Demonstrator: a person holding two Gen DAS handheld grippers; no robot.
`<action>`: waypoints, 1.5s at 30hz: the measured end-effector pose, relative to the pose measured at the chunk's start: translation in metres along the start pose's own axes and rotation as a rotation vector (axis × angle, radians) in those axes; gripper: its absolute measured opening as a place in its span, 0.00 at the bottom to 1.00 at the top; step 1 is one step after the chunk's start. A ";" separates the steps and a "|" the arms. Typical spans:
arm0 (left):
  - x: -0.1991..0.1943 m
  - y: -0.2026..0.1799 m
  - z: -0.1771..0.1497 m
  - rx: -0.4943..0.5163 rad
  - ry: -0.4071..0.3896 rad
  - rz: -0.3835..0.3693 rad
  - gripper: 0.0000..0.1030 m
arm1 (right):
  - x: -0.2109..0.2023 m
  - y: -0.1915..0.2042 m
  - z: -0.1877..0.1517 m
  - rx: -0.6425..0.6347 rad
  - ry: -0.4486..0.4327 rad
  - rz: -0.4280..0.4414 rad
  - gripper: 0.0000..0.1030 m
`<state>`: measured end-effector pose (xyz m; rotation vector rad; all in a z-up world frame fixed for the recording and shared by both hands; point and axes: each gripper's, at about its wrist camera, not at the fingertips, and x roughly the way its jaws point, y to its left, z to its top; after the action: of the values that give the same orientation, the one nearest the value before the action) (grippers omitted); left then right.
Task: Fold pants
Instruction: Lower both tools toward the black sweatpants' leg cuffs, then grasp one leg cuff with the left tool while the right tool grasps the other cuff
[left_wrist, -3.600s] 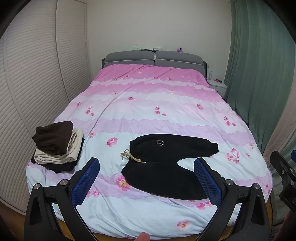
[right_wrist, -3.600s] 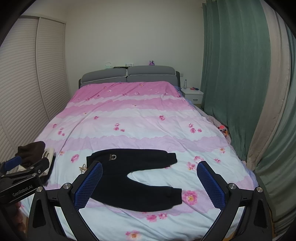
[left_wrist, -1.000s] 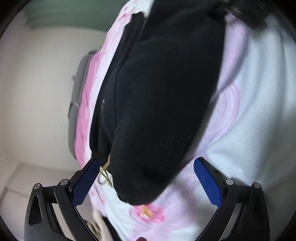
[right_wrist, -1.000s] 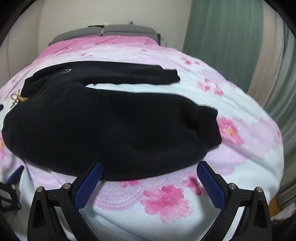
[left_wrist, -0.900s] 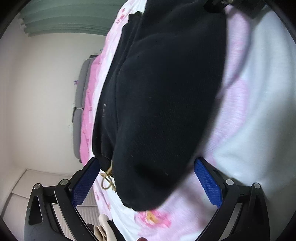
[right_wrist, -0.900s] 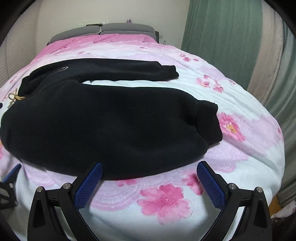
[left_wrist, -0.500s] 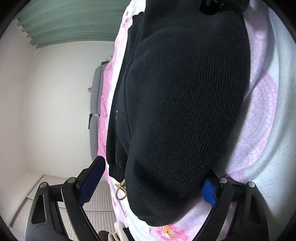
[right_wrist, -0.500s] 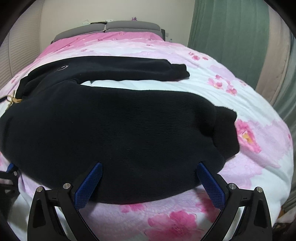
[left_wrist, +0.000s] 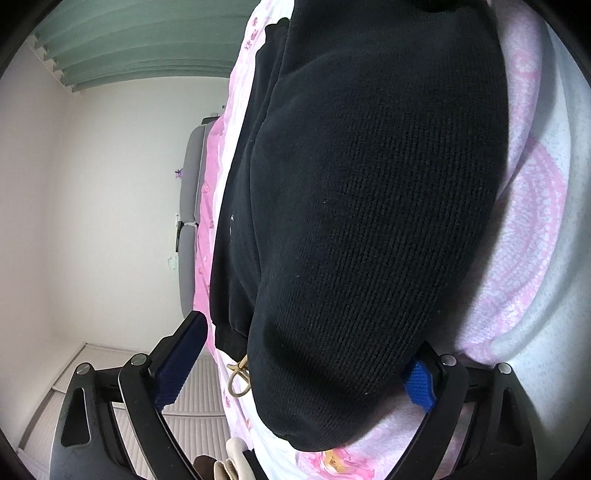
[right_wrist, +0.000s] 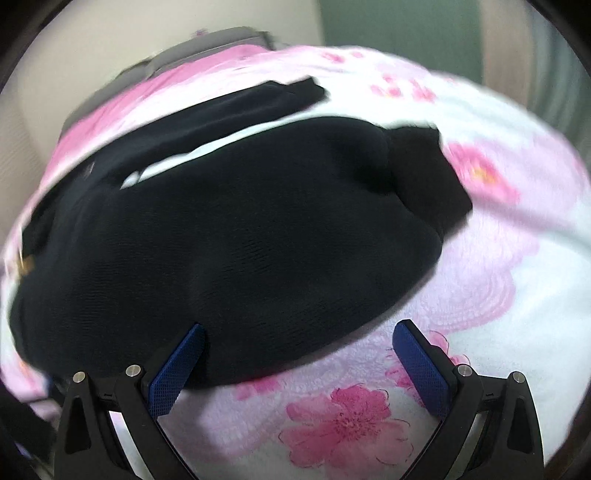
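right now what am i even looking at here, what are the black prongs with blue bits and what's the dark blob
These are two round, wide-angle pictures, each from a small camera fixed to a hand-held tool. A person holds one tool in each hand; no robot arm is involved. The black prongs with blue pads are each tool's two fingers.

The dark blob is a pair of black pants lying on a bed with a pink flowered bedspread. One picture looks along the left gripper, tipped on its side at the waist end, where a tan drawstring shows. Its fingers stand wide, with the pants' edge between them but not pinched. The other looks along the right gripper, wide open at the near leg's edge. Nothing is held yet.
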<state>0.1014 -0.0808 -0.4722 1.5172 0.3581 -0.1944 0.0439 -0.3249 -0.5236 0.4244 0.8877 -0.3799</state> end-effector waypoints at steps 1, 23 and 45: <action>-0.002 -0.001 0.001 -0.002 0.003 0.004 0.96 | 0.008 -0.005 0.005 0.064 0.023 0.016 1.00; 0.003 -0.016 0.014 0.078 0.065 -0.026 0.17 | 0.013 0.001 0.029 0.136 0.039 0.166 0.34; 0.010 0.093 0.020 0.088 0.064 -0.347 0.16 | -0.044 0.035 0.121 0.075 0.138 0.207 0.20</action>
<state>0.1450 -0.0953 -0.3880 1.5422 0.6714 -0.4400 0.1151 -0.3499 -0.4142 0.6123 0.9555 -0.1956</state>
